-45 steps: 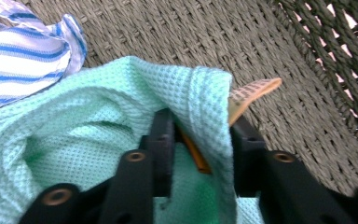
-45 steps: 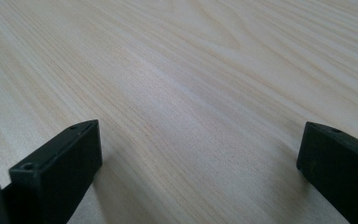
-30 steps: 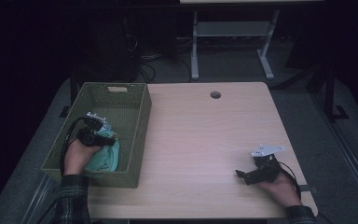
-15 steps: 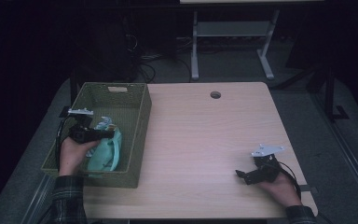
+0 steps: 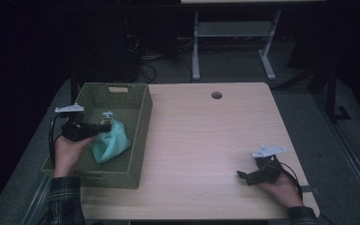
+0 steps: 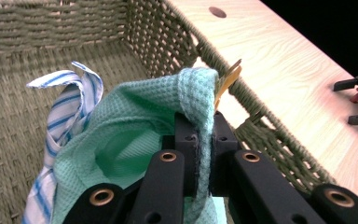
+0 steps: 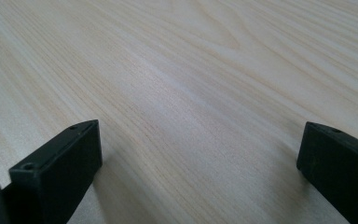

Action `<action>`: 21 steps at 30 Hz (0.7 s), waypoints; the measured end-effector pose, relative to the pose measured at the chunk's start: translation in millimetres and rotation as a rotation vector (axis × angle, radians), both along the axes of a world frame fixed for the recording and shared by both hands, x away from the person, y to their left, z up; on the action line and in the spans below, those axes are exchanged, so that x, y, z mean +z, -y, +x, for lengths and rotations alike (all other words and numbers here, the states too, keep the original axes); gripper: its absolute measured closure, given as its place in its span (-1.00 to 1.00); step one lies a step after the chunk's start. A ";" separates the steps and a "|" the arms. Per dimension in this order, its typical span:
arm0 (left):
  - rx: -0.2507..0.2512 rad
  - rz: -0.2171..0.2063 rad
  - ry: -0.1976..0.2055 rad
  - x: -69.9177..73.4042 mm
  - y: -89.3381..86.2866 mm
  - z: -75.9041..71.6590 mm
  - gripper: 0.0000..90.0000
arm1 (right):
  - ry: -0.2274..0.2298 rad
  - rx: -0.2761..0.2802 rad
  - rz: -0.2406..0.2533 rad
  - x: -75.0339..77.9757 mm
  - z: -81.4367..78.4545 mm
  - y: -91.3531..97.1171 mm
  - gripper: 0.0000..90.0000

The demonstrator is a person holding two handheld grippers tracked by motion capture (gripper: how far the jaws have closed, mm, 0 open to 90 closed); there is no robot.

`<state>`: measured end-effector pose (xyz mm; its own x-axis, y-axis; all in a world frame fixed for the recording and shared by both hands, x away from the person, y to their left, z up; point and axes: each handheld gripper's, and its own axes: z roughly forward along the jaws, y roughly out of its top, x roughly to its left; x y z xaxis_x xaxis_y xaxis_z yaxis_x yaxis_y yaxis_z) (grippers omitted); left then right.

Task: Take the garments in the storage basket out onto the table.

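Left gripper (image 5: 104, 126) clamped on a green waffle cloth (image 6: 135, 126) lifted over the woven basket (image 5: 140, 140) at table's left, striped cloth (image 6: 67, 100) beside it, right gripper (image 5: 242, 176) resting near-right on table (image 5: 206, 140), 2 jaws wide apart.

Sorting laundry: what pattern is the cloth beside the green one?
Blue and white stripes, clearest in the left gripper view.
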<state>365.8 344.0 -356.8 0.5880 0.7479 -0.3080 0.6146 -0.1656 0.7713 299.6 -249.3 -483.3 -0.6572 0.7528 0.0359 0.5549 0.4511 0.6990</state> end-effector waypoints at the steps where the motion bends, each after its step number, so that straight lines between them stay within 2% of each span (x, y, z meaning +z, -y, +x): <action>1: -0.002 -0.006 0.007 1.2 0.4 -0.6 0.89 | -0.001 -0.001 0.000 0.1 -0.1 0.0 -1.00; 7: -0.005 -0.029 0.032 9.0 2.7 -2.9 0.89 | -0.005 -0.002 0.001 0.1 -0.3 -0.2 -1.00; 15: -0.010 -0.021 0.069 26.5 4.6 -5.4 0.89 | -0.005 -0.002 0.001 0.1 -0.3 -0.2 -1.00; 21: -0.016 -0.032 0.091 37.8 6.7 -5.4 0.89 | -0.004 -0.002 0.002 0.1 -0.3 -0.2 -1.00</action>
<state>360.4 337.3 -319.0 0.6266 0.7286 -0.2764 0.5391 -0.1492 0.8289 299.4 -249.1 -483.2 -0.6554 0.7542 0.0402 0.5589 0.4485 0.6975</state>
